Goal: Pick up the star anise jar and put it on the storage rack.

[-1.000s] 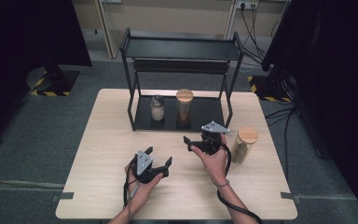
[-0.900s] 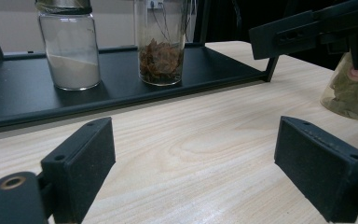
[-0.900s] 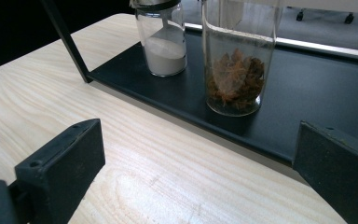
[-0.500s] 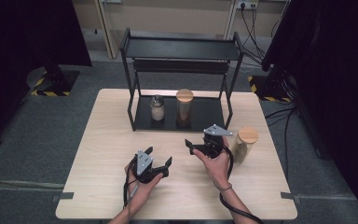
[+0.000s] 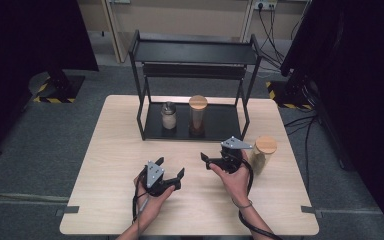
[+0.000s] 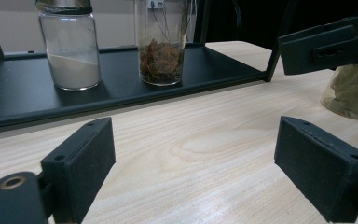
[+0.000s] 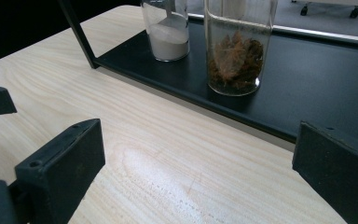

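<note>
My left gripper (image 5: 170,168) rests open over the table's front middle, nothing between its jaws (image 6: 200,163). My right gripper (image 5: 212,159) is open too, just to its right, with an empty gap (image 7: 198,172). Both point toward a black rack (image 5: 215,127). On the rack's bottom shelf stand a jar of white powder (image 5: 168,116) (image 6: 70,46) (image 7: 168,28) and a tall cork-lidded jar of brown dried leaves (image 5: 198,115) (image 6: 161,46) (image 7: 237,51). A third wood-lidded jar (image 5: 262,154) (image 6: 352,91) stands on the table right beside my right hand.
The pale wooden table (image 5: 120,150) has bare room on its left side and in front of the rack. The rack's upper shelf (image 5: 195,51) overhangs the two jars. Cables trail from both grippers toward the front edge.
My right gripper has drifted slightly back toward the person, staying open. The left gripper and the jars have not moved.
</note>
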The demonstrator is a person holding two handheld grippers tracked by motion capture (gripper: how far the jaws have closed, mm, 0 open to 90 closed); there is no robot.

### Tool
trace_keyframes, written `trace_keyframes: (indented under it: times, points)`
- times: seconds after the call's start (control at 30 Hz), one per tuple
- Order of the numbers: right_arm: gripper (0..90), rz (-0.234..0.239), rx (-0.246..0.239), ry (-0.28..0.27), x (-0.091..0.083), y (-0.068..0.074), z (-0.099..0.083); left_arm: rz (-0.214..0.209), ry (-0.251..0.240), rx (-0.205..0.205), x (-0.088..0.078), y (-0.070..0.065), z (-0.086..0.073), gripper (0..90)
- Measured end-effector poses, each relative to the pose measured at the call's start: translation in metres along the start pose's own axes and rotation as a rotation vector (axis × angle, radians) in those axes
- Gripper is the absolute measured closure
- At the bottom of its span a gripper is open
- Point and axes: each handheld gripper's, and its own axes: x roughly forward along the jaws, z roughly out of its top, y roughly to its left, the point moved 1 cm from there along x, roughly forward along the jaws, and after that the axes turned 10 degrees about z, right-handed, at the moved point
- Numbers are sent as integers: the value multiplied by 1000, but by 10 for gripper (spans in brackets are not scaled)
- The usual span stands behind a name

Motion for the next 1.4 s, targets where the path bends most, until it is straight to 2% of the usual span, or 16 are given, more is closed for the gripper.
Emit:
trace_keyframes:
  times: [1.4]
  points:
    - [25, 48, -5, 24, -34, 12, -28, 3, 0, -3, 0, 0, 0, 117]
